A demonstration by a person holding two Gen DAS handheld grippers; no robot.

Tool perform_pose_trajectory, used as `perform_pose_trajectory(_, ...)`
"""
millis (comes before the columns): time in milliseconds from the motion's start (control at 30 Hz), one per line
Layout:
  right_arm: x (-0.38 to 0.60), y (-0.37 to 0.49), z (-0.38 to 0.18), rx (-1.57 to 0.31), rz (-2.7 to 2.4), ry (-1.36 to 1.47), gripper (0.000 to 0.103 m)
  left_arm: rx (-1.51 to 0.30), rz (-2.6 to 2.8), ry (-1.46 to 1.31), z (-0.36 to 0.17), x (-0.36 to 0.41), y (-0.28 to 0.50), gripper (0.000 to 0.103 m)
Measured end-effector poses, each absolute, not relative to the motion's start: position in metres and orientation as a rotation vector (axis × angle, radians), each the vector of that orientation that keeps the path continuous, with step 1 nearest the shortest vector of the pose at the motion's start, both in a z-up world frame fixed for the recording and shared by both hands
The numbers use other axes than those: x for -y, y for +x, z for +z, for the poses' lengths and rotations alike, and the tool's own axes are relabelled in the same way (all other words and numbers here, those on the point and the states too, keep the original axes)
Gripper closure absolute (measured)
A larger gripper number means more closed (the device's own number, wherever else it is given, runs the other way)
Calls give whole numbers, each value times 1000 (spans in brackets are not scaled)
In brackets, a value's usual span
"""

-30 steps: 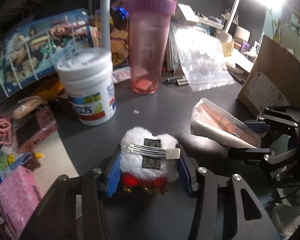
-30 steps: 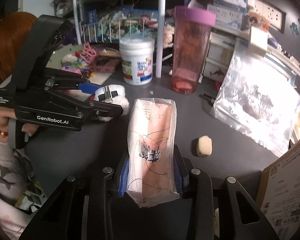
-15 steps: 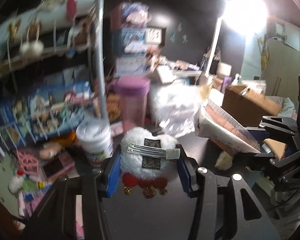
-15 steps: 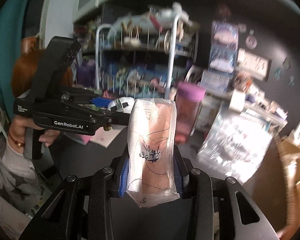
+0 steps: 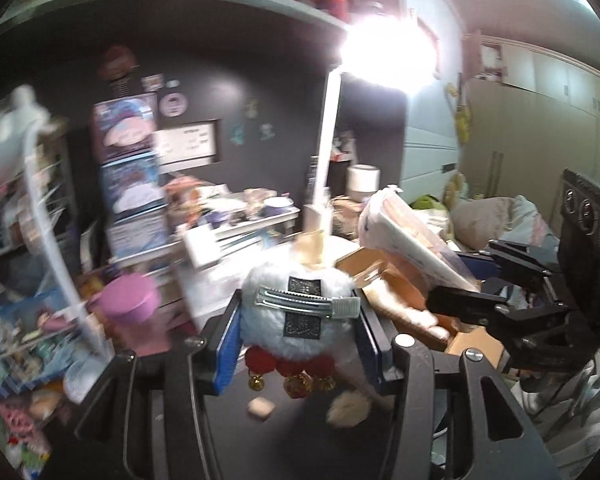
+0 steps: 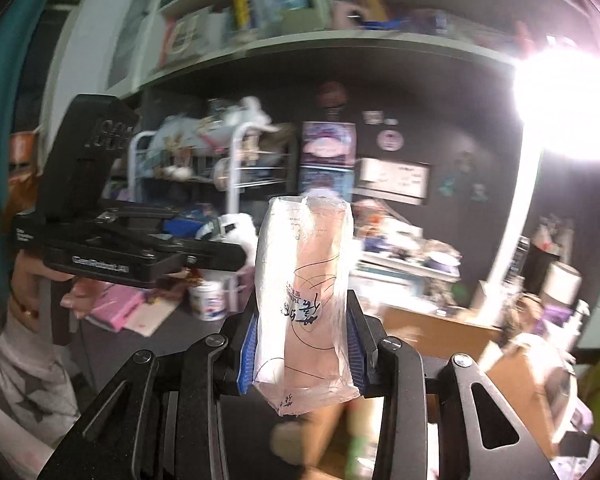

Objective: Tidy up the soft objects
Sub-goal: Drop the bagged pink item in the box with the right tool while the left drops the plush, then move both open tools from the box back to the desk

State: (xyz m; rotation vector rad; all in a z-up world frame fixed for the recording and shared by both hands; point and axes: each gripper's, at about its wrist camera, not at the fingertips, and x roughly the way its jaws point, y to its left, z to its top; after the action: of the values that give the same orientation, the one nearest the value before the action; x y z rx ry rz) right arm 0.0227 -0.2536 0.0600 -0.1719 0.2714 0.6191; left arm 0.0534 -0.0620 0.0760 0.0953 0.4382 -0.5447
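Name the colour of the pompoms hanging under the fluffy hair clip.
Red pompoms, clearest in the left wrist view.

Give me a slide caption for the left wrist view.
Left gripper clamps a white fluffy hair clip above the cluttered desk; right gripper alongside holds a plastic-wrapped packet.

white plush, red pompoms; pink tumbler
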Motion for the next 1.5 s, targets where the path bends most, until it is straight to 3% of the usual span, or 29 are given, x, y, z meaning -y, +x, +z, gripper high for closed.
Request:
perform_pose_trajectory(500,339,74,9,-439,446,-154,70,-530,-697,225,74,185,93,56)
perform_pose_trajectory(667,339,73,-1,-441,448,-182,51,-558,-705,255,69,204,102,56)
perform_pose_trajectory(1100,343,68,5,-421,456,-192,50,-628,-705,299,59,229,127,55)
perform_pose_trajectory(1167,344,67,6,-421,451,-197,48,-640,-711,311,58,234,130,53)
perform_pose_trajectory(1300,344,66,4,-432,445,-204,48,-639,-709,321,57,237,131,25)
perform_pose_trajectory(1500,342,64,5,-437,438,-211,48,-622,-695,284,64,217,126,22)
